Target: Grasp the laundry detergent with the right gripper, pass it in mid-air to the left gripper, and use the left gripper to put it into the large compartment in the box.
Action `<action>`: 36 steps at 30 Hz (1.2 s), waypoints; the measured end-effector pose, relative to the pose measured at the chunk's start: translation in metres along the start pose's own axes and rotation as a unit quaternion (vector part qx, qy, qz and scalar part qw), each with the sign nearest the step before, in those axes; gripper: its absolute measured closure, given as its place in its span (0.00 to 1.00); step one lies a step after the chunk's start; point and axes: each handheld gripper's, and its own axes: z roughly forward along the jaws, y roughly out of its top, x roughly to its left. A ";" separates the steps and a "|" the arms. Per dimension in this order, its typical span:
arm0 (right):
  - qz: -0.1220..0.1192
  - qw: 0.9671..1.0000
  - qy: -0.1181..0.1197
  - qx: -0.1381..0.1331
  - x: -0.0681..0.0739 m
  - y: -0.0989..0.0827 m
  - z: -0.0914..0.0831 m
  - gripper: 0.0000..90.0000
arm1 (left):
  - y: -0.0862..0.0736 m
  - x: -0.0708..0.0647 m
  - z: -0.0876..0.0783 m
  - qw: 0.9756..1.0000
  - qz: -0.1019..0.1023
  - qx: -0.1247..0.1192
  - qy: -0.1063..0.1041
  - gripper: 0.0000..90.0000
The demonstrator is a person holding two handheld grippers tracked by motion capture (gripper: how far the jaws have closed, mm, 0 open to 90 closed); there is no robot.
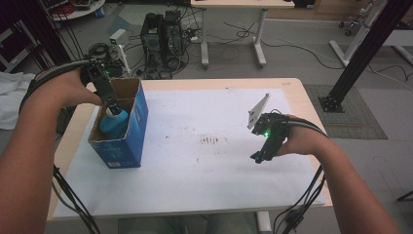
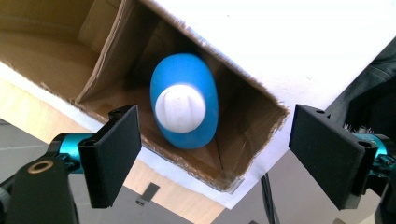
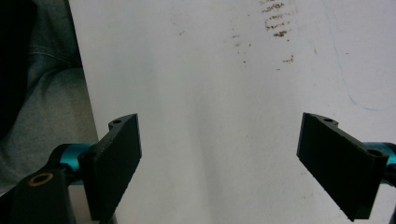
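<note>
Work in hand: putting a blue plastic bottle with a white cap (image 2: pixel 184 108) into an open blue cardboard box (image 1: pixel 138 127) at the left of the table.
Bottle: stands upright inside the box, cap up, in the compartment nearest the white sheet; a cardboard divider separates it from the next compartment.
Left gripper (image 1: pixel 113 107): poised above the box mouth; its jaws stand apart, well clear of the cap on both sides, nothing between the pads.
Right gripper (image 1: pixel 258 157): hovers over the white paper sheet (image 3: pixel 210 116) at the right, jaws wide apart and empty.
Table: light wooden top (image 1: pixel 302 97) under the sheet, which bears a few brown smudges.
Done: the bottle appears placed and released.
Left: judging by this, only drawing the left gripper clear of the box.
</note>
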 end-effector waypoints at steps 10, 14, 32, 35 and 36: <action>0.004 1.000 0.000 0.003 -0.004 0.002 -0.004 0.14 | 0.021 -0.030 -0.014 0.997 0.077 -0.013 0.013 0.11; 0.002 1.000 -0.001 0.008 -0.006 0.004 -0.005 0.14 | 0.033 -0.045 -0.016 0.993 0.116 -0.009 0.012 0.10; -0.003 0.999 0.004 0.041 -0.013 0.014 -0.020 0.14 | 0.075 -0.091 0.005 0.976 0.219 0.011 -0.001 0.08; -0.005 0.999 0.006 0.052 -0.014 0.017 -0.021 0.14 | 0.080 -0.094 0.011 0.974 0.225 0.017 0.002 0.08; -0.008 0.998 0.006 0.058 -0.015 0.018 -0.022 0.14 | 0.081 -0.095 0.013 0.974 0.227 0.018 0.000 0.08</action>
